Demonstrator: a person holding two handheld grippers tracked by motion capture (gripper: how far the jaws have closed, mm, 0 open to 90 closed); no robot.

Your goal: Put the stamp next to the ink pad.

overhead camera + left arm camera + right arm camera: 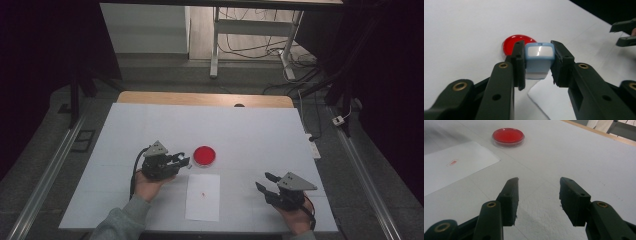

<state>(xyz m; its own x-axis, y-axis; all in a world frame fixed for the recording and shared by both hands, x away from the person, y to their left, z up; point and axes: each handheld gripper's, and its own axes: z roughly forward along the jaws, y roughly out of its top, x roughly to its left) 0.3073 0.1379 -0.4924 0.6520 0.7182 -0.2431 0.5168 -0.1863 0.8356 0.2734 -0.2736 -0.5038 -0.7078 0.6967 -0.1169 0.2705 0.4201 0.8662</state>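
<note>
Left gripper point(538, 65) pinches a small blue stamp point(539, 58) just above the table point(260, 130), beside the red ink pad point(204, 155)

The right gripper point(539, 195) rests with jaws spread, holding nothing, to the right of the paper sheet point(203, 196). The stamp is held only by its sides, so a tilted press could twist it loose or smear the mark, and the unpinned sheet may slide

Red dish point(204, 156) just ahead of left gripper point(181, 161); table point(260, 135) beyond open.

dim room; grey floor point(165, 75), white-legged desk point(215, 45) behind with cables point(250, 47), power strip point(314, 145) right.
</note>
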